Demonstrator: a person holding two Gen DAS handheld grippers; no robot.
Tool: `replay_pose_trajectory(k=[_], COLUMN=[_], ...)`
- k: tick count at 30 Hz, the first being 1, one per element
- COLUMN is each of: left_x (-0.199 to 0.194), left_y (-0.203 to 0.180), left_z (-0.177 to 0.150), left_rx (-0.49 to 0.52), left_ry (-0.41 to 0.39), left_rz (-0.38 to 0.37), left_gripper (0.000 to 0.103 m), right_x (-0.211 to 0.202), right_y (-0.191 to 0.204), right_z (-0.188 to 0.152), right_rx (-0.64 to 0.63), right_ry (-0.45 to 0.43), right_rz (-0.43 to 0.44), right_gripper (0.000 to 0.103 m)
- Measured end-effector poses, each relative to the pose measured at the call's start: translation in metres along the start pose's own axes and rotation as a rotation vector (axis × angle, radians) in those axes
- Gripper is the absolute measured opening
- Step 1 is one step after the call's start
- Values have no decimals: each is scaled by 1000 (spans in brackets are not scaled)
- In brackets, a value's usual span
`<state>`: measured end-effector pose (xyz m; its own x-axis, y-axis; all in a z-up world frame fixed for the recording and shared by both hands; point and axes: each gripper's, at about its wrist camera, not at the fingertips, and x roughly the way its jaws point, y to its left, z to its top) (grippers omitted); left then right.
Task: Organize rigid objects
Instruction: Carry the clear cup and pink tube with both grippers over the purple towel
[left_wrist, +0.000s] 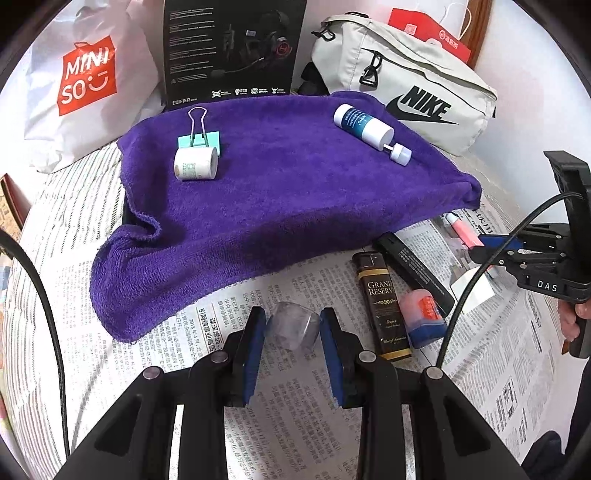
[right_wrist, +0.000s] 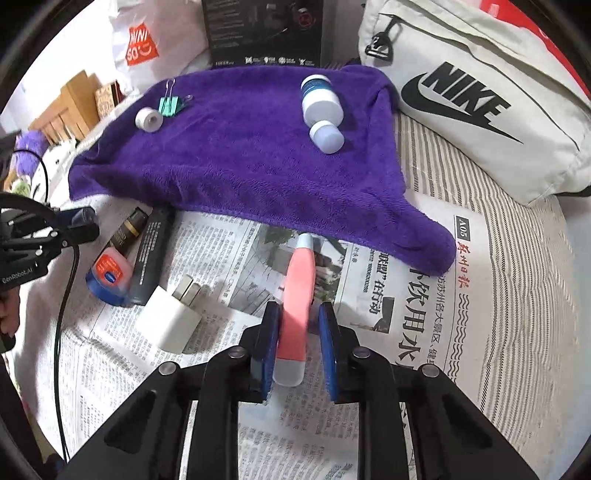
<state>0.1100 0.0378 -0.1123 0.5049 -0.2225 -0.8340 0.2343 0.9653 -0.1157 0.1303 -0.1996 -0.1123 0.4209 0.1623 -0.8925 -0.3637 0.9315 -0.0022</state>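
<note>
A purple towel (left_wrist: 277, 192) lies over a raised base and carries a white tape roll (left_wrist: 195, 164), a teal binder clip (left_wrist: 201, 142) and a blue-and-white pump bottle (left_wrist: 364, 127). My left gripper (left_wrist: 293, 328) has its pads on both sides of a small clear plastic cup (left_wrist: 293, 328) on the newspaper. My right gripper (right_wrist: 299, 332) has its jaws around a pink tube (right_wrist: 297, 295) lying on the newspaper; the left pad touches it, and a gap shows at the right pad. The towel (right_wrist: 240, 158) also shows in the right wrist view.
On the newspaper lie a dark Grand Reserve lighter (left_wrist: 384, 306), a black flat stick (left_wrist: 413, 269), a small orange-and-blue jar (left_wrist: 424, 317) and a white charger plug (right_wrist: 171, 321). Behind the towel stand a Miniso bag (left_wrist: 85, 81), a black headset box (left_wrist: 232, 48) and a Nike bag (left_wrist: 410, 85).
</note>
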Motion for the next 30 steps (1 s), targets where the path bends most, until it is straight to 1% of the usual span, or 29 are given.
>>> replay_pose_trajectory(k=[4, 7, 9, 11, 14, 17, 20, 23, 26, 27, 28, 30], left_x=[1, 0, 0, -1, -2, -1, 0, 3, 1, 1, -1, -3], left_y=[-4, -3, -6, -8, -13, -15, -16, -17, -16, -15, -15, -15], left_z=[0, -1, -2, -2, -3, -4, -3, -2, -1, -1, -2, -4], left_rx=[-15, -73, -70, -67, -39, -33, -36, -25, -39, -41, -44, -44], left_ry=[-1, -22, -28, -13, 11, 6, 8, -15, -10, -3, 14, 22], left_rz=[27, 36, 55, 60, 78, 90, 101, 113, 106, 108, 103, 96], left_gripper=[29, 29, 29, 29, 29, 29, 29, 29, 28, 26, 26, 26], right_x=[-3, -2, 0, 0, 0, 1, 2, 2, 2, 2, 1, -1], right_y=[-6, -6, -4, -2, -5, -11, -8, -5, -4, -5, -6, -7], right_z=[-5, -6, -4, -3, -2, -2, -1, -2, -2, -3, -3, -6], right_rx=[19, 27, 34, 17, 18, 46, 43, 17, 5, 8, 13, 14], right_ry=[-40, -71, -83, -79, -75, -87, -97, -108, -113, -108, -98, -89], right_rz=[20, 19, 14, 3, 27, 57, 45, 30, 29, 31, 37, 42], right_gripper=[22, 22, 21, 20, 19, 19, 19, 19, 18, 17, 17, 17])
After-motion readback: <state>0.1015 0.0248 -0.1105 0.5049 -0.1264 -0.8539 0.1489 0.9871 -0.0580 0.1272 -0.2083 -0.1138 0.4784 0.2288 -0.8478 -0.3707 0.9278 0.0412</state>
